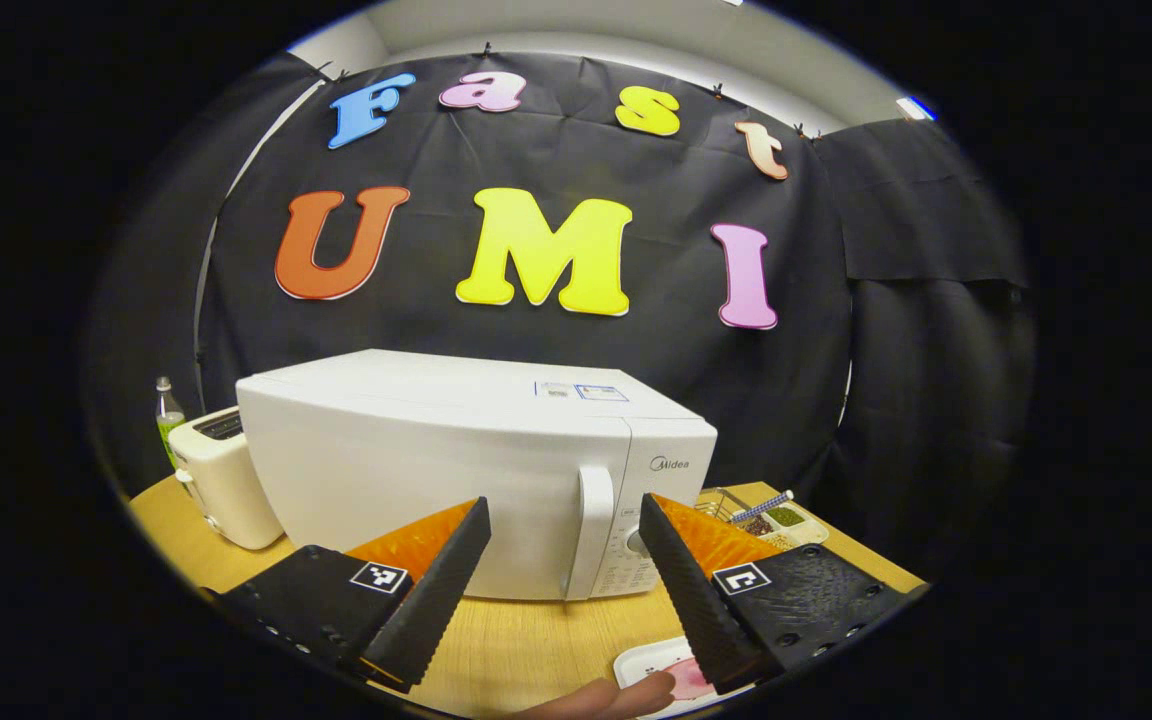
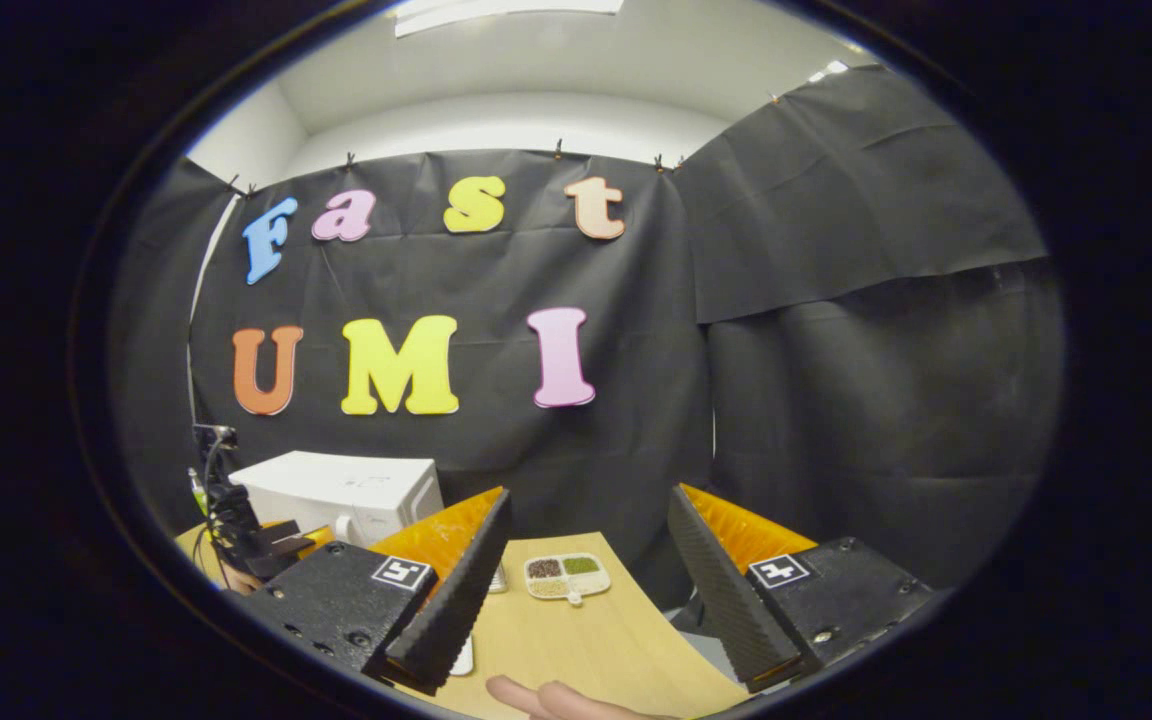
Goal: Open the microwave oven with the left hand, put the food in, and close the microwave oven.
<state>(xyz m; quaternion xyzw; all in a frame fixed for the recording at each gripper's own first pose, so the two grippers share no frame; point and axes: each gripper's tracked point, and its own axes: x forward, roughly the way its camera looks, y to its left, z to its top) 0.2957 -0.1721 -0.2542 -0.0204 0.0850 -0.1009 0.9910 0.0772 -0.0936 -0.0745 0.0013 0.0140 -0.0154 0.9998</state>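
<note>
We are looking at the microwave [image 1: 456, 470] standing near the back edge of the wooden table [image 1: 526, 650], with its door closed and the upright handle [image 1: 591, 530] at the door's right side, turned toward us. We think it is placed so that the left hand can reach the handle straight ahead. The toaster [image 1: 221, 480] is sitting just beside the microwave, toward the table's left edge, and a small bottle [image 1: 168, 410] is standing behind it.

We are holding the left gripper [image 1: 564, 570] in front of the door, its fingers spread wide and holding nothing; the handle is appearing between them but farther off, so nothing is being touched. We judge that the opening step is not yet begun.

The food [image 1: 688, 680], something pink on a white tray [image 1: 641, 662], is lying at the table's near edge, partly hidden behind the right finger of this gripper; a fingertip [image 1: 616, 698] is showing just beside it.

The right gripper [image 2: 586, 590] is also hanging wide open and empty, above the table's right part, where a divided dish of seeds [image 2: 564, 575] is lying near the far right corner.
</note>
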